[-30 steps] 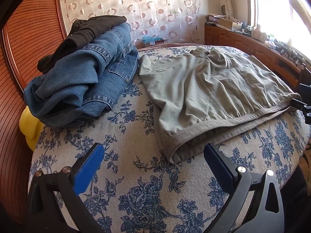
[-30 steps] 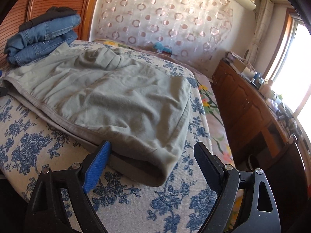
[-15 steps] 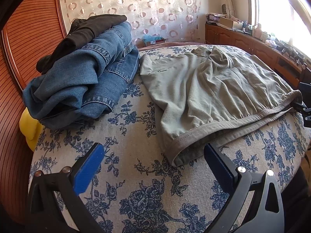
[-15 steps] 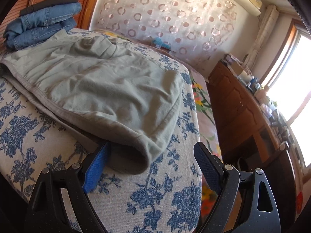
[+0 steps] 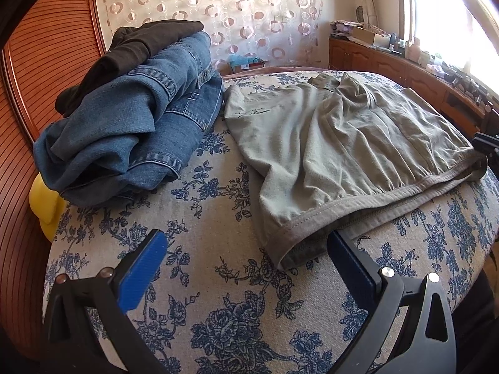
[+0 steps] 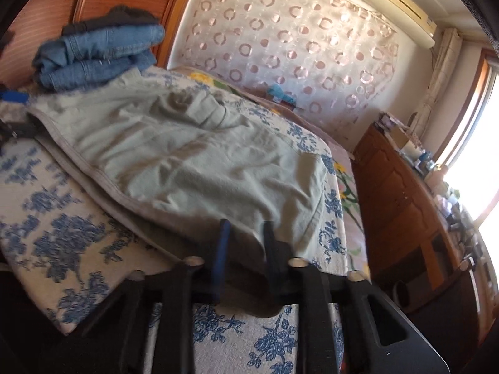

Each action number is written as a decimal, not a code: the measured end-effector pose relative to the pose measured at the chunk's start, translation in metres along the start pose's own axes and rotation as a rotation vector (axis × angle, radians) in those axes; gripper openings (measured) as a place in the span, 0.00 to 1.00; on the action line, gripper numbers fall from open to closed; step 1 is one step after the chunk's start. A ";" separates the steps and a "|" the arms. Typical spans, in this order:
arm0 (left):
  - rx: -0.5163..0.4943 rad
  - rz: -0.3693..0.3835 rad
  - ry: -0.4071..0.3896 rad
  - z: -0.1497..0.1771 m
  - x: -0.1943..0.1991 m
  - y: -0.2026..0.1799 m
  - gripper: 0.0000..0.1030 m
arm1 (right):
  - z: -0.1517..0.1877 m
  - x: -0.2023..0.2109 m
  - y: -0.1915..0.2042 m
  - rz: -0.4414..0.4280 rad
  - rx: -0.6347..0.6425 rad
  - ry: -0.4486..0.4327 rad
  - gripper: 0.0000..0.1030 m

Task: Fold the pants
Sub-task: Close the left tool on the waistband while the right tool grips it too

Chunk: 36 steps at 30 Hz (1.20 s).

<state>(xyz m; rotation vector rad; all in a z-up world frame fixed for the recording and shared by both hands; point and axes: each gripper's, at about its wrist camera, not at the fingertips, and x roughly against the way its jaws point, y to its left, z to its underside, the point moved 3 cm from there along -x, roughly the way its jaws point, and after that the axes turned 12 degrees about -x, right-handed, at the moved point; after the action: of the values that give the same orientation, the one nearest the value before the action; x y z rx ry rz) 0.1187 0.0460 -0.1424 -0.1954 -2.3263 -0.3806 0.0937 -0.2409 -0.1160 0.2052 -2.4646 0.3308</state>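
Note:
Grey-green pants [image 5: 343, 143] lie flat on the floral bed cover [image 5: 218, 296], waistband toward me. My left gripper [image 5: 246, 243] stands open at the waistband's left corner; its right finger [image 5: 346, 255] sits against the band's edge and the left finger rests over bare cover. At the waistband's other corner, the jaws of my right gripper [image 6: 246, 230] are closing, and the pants [image 6: 187, 162] cloth is pinched between the two fingers. The right gripper [image 5: 486, 146] also shows at the far right edge of the left wrist view.
A pile of folded blue jeans [image 5: 131, 131] with a dark garment [image 5: 149, 43] on top sits at the bed's far left, by a wooden headboard [image 5: 46, 62]. A yellow object [image 5: 46, 208] pokes out beneath it. A wooden cabinet [image 6: 405, 202] with clutter runs along the right.
My right gripper's jaws went from wide apart to nearly together on the waistband corner, and it shifted and rolled a little. The left gripper stayed where it was, open.

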 end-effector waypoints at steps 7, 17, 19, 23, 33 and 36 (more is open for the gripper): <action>0.001 0.014 0.001 0.000 -0.002 0.001 0.91 | 0.004 0.002 -0.014 -0.037 -0.049 0.039 0.03; 0.037 0.125 -0.045 -0.001 0.008 -0.002 0.18 | 0.019 0.003 -0.016 -0.070 -0.100 0.065 0.29; 0.046 0.129 -0.065 -0.002 0.016 -0.001 0.12 | 0.022 0.006 -0.021 -0.064 -0.120 0.061 0.36; 0.049 0.125 -0.098 -0.006 0.032 0.001 0.07 | 0.033 0.010 -0.037 -0.055 -0.170 0.079 0.37; 0.054 0.110 -0.124 -0.007 0.045 0.006 0.01 | 0.036 0.010 -0.044 -0.135 -0.229 0.084 0.05; 0.075 0.111 -0.139 -0.001 0.055 0.011 0.00 | 0.036 0.020 -0.048 -0.178 -0.267 0.076 0.02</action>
<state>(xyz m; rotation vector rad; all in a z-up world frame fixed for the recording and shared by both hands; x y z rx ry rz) 0.0840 0.0571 -0.1004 -0.3217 -2.4485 -0.2309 0.0684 -0.2986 -0.1220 0.2901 -2.3647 -0.0652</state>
